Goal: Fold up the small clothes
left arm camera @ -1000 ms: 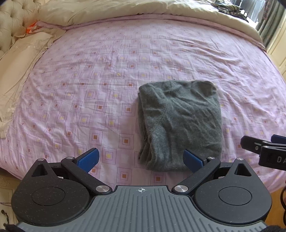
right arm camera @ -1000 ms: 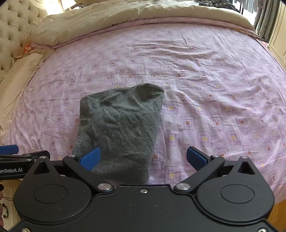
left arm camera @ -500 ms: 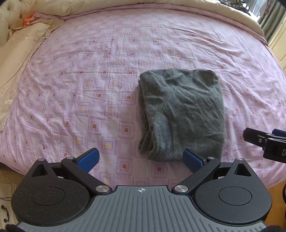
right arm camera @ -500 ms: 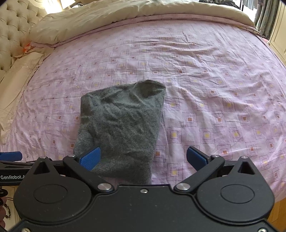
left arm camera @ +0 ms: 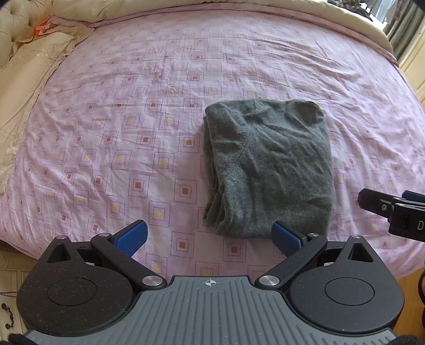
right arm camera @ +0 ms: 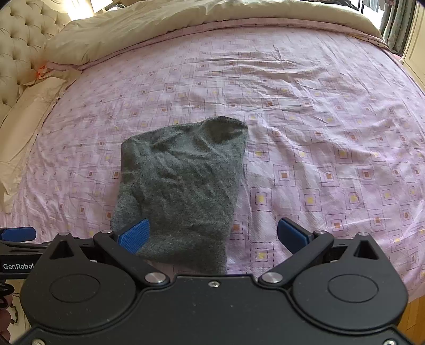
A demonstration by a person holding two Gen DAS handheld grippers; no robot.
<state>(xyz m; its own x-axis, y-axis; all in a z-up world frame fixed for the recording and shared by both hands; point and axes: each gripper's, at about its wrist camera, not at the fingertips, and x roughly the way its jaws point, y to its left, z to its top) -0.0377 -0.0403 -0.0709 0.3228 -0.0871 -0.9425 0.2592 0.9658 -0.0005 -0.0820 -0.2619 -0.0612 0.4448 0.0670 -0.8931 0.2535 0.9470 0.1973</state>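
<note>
Both of my grippers, left gripper (left arm camera: 209, 237) and right gripper (right arm camera: 213, 236), hang spread and empty above the bed (left arm camera: 159, 79), where the grey sweater (left arm camera: 268, 164) already lies folded into a compact rectangle, seemingly finished.

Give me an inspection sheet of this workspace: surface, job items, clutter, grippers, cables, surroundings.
Surface: bed sheet, pink with a square print, lightly wrinkled.
Job's things: grey garment folded into a compact rectangle, lying flat near the bed's front edge.
Clutter: orange item by the pillows.
Grippers: left gripper open, empty; right gripper open, empty, its left pad over the garment's near corner.
Cables: nothing seen.
Surroundings: beige duvet, tufted headboard, curtains.
</note>
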